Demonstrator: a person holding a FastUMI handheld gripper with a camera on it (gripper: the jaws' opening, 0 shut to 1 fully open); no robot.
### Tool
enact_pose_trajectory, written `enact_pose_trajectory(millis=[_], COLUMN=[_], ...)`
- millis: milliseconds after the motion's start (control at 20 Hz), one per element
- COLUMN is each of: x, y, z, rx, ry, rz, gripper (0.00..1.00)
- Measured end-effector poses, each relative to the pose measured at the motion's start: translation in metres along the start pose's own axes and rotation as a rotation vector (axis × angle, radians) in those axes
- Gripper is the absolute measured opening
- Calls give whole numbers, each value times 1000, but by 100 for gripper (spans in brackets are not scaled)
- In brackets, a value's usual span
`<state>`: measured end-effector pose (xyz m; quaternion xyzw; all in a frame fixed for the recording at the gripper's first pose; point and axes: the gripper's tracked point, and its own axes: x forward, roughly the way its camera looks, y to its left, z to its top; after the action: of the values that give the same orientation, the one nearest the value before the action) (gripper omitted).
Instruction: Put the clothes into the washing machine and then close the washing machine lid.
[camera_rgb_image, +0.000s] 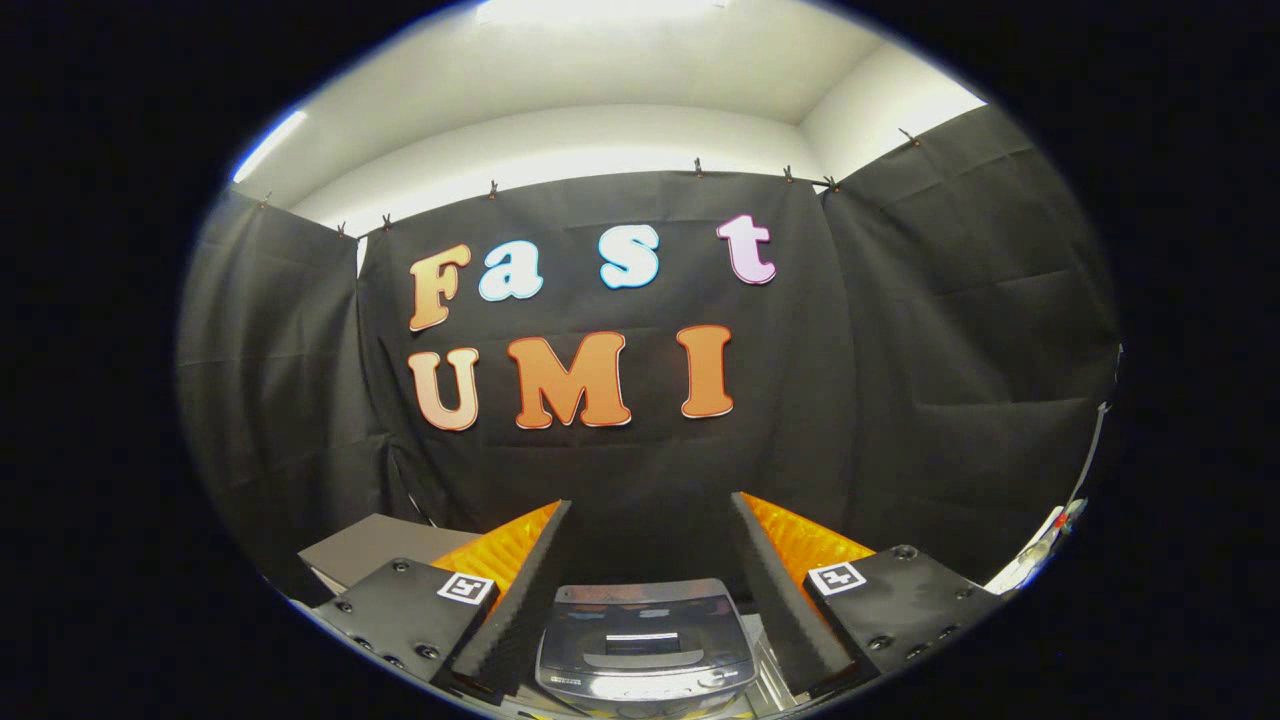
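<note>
The gripper (650, 510) is spread wide, its two fingers well apart with nothing between the tips and nothing touching either pad; it holds no cloth. Low between the fingers, nearer than their tips, sits the washing machine (645, 645), a small top-loading model seen from above and in front, with its dark see-through lid (640, 628) lying flat and closed over the tub and a pale control strip along its near edge. Whether any clothes lie inside cannot be told through the lid. To the left, behind the left finger, stands a grey box (365, 545). Beyond the fingertips hangs the booth's black cloth wall (900, 380), with a white ceiling (620, 60) above it.
</note>
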<state>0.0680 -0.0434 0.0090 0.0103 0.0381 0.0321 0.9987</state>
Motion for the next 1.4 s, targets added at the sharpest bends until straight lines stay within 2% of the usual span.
enact_pose_trajectory(millis=[250,600,800,1400], x=[-5,-8,-31,-39], y=[-36,-64,-87,-106], z=[0,-1,-1,-21], rx=[-26,3,19,48], ry=[-16,-26,-37,-8], rz=[-7,12,-4,-19], gripper=[98,98,98,98])
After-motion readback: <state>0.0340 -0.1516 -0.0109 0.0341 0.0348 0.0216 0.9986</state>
